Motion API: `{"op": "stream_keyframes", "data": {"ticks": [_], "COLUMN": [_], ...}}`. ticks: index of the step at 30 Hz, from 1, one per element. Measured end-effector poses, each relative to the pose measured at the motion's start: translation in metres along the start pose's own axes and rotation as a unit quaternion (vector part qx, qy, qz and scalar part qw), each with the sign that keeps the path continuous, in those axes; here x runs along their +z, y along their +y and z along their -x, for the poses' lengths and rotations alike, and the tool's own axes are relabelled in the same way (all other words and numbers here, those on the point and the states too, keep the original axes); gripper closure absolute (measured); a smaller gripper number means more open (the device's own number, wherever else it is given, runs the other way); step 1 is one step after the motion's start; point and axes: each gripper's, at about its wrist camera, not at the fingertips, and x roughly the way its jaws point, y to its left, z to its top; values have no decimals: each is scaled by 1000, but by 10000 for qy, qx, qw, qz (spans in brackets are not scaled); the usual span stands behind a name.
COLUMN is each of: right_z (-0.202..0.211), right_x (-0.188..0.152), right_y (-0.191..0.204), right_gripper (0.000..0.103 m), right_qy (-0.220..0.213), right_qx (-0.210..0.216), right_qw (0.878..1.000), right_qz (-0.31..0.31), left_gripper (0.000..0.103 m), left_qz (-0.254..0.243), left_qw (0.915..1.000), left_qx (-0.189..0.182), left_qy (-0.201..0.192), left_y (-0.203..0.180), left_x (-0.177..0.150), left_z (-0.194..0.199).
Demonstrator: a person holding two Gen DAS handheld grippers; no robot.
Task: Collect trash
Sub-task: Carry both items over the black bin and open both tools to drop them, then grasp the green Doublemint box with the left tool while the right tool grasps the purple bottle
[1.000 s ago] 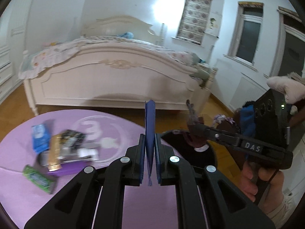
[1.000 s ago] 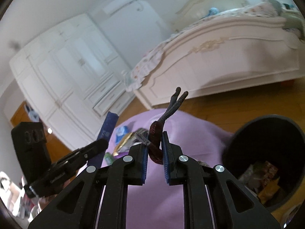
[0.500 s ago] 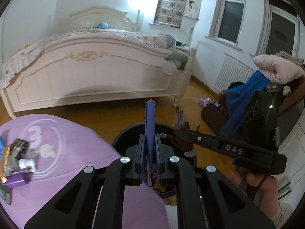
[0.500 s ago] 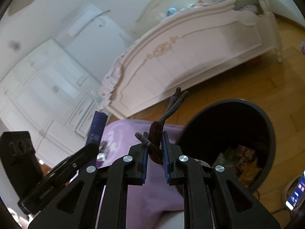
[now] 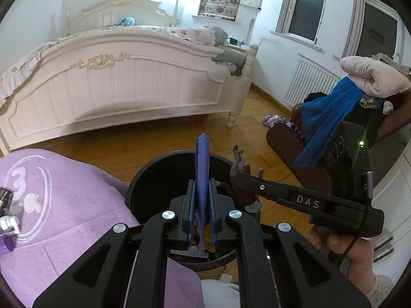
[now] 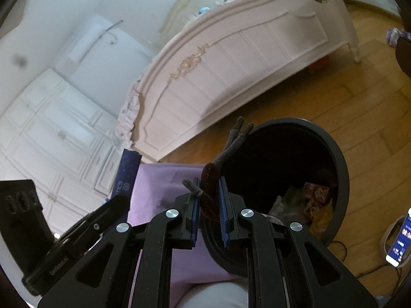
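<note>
Trash bin (image 5: 143, 179) beside purple cloth (image 5: 77, 205), before bed (image 5: 128, 82)

The left gripper (image 5: 202, 213) hides most of the inside of the black bin (image 5: 143, 177). The white bed (image 5: 115, 82) runs off the left edge. The phone (image 6: 400, 238) screen is too small to read.

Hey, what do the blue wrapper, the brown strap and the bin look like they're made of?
Blue wrapper: probably thin plastic film, slightly glossy, flat, creased at the top.
Brown strap: looks like fabric or suede, matte; stitching along its edge, grey cord ends.
Bin: likely hard plastic, smooth dark wall with a soft sheen on the rim.
</note>
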Motion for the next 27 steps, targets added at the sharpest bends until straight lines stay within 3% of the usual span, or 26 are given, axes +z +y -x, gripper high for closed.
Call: {"op": "stream_keyframes", "data": {"ticks": [16, 17, 18, 19, 20, 21, 23, 24, 25, 27], "right_z": [-8, -9, -9, -6, -4, -2, -2, -1, 0, 2], "right_x": [0, 0, -1, -2, -2, -3, -3, -3, -3, -4], "right_y": [-11, -12, -13, -15, -16, -16, -14, -12, -11, -6], "right_gripper": [86, 72, 48, 38, 31, 31, 31, 31, 31, 31], "right_qy": [78, 84, 72, -13, -67, -90, -56, -59, -69, -88], "right_qx": [-129, -154, -181, -213, -185, -152, -188, -176, -162, -128], "right_qw": [9996, 9995, 9994, 9989, 9987, 9986, 9988, 9989, 9989, 9991], "right_qz": [-221, -259, -299, -418, -471, -499, -451, -437, -436, -395], "left_gripper": [89, 89, 89, 88, 84, 79, 47, 39, 34, 33], "left_qz": [-97, -115, -127, -138, -149, -160, -181, -192, -206, -253], "left_qw": [9996, 9996, 9995, 9994, 9993, 9992, 9994, 9995, 9995, 9991], "left_qx": [-15, -10, -3, 11, 34, 82, 165, 210, 241, 324], "left_qy": [246, 267, 288, 314, 334, 344, 247, 148, 69, -53], "left_y": [-7, -9, -9, -9, -10, -11, -11, -11, -11, -12], "left_x": [5, 5, 5, 5, 5, 5, 5, 5, 5, 4], "left_z": [-23, -24, -24, -24, -25, -24, -18, -13, -9, 2]}}
